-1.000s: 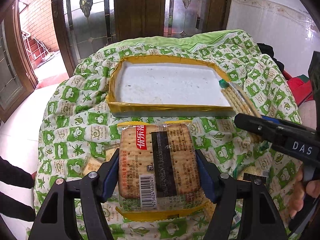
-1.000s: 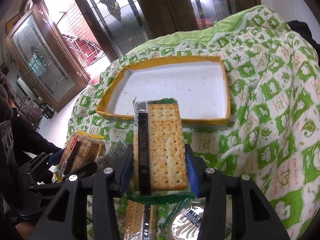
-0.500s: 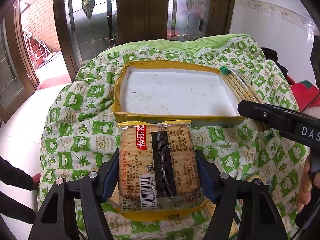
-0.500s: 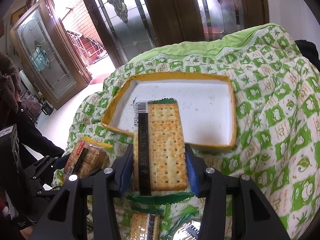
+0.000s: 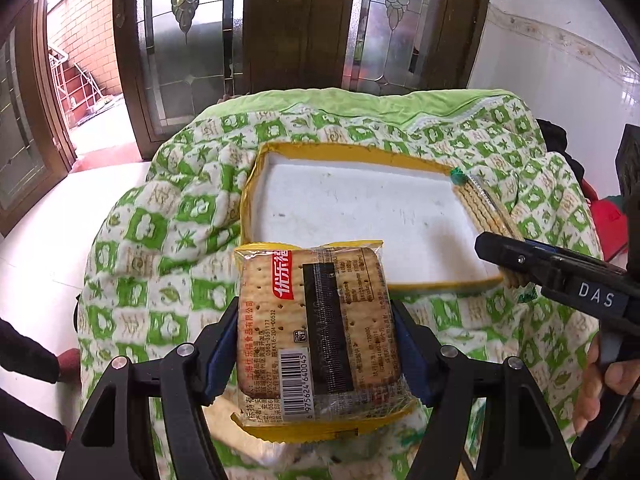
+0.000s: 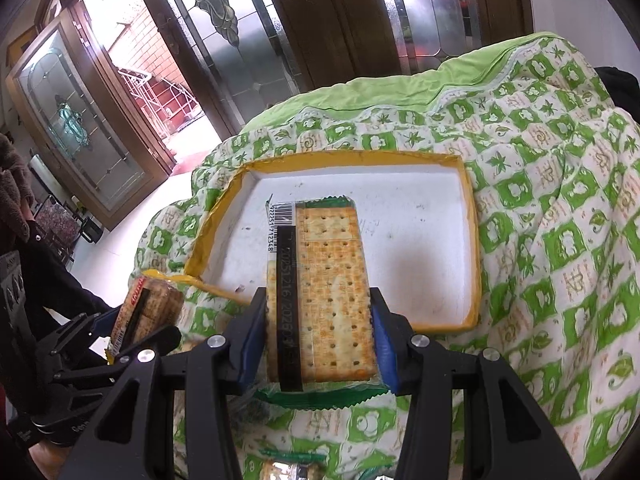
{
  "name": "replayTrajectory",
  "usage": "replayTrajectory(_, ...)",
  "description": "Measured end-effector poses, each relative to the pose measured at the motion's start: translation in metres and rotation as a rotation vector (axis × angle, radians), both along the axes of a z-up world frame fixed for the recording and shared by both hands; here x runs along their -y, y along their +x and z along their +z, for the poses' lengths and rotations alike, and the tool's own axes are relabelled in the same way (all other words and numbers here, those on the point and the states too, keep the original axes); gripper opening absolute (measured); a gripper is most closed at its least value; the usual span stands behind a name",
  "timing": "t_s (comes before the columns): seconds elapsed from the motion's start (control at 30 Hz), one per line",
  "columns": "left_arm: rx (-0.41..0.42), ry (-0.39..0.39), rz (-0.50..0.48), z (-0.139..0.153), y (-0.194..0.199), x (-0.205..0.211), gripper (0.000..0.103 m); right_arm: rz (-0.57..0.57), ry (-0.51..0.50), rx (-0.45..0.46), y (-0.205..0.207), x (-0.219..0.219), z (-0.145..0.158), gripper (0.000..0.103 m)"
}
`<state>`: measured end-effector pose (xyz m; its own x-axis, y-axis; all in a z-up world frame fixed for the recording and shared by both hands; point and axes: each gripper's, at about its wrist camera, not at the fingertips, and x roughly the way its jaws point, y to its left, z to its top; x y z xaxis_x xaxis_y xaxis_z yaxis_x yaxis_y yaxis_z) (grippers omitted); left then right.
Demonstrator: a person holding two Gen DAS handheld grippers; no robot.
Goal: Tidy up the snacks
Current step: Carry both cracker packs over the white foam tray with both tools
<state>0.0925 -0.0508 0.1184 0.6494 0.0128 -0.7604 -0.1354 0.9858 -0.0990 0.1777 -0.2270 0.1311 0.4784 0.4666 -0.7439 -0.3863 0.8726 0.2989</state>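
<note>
My left gripper [image 5: 316, 344] is shut on a yellow-edged cracker pack [image 5: 316, 332], held above the quilt just short of the near rim of the white tray with yellow edges [image 5: 360, 204]. My right gripper [image 6: 318, 340] is shut on a green-edged cracker pack [image 6: 324, 288], whose far end reaches over the tray [image 6: 420, 248]. In the left wrist view the right gripper [image 5: 504, 256] and its pack [image 5: 484, 208] hang over the tray's right rim. In the right wrist view the left gripper [image 6: 132, 340] and its pack [image 6: 148, 308] are at the lower left.
A green and white patterned quilt [image 5: 168, 240] covers the mound under the tray. More cracker packs [image 6: 288, 468] lie on the quilt below my right gripper. Glass-panelled wooden doors [image 5: 300, 24] stand behind, and white floor [image 5: 36, 232] lies to the left.
Both grippers have risen and moved toward the tray with their packs. The right pack now reaches over the tray's near rim.
</note>
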Motion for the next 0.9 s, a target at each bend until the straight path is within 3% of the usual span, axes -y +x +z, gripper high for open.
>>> replayTrajectory(0.9,-0.054,-0.02,-0.014,-0.031,0.087,-0.01,0.074,-0.034,-0.059,-0.083,0.058,-0.019,-0.043,0.047)
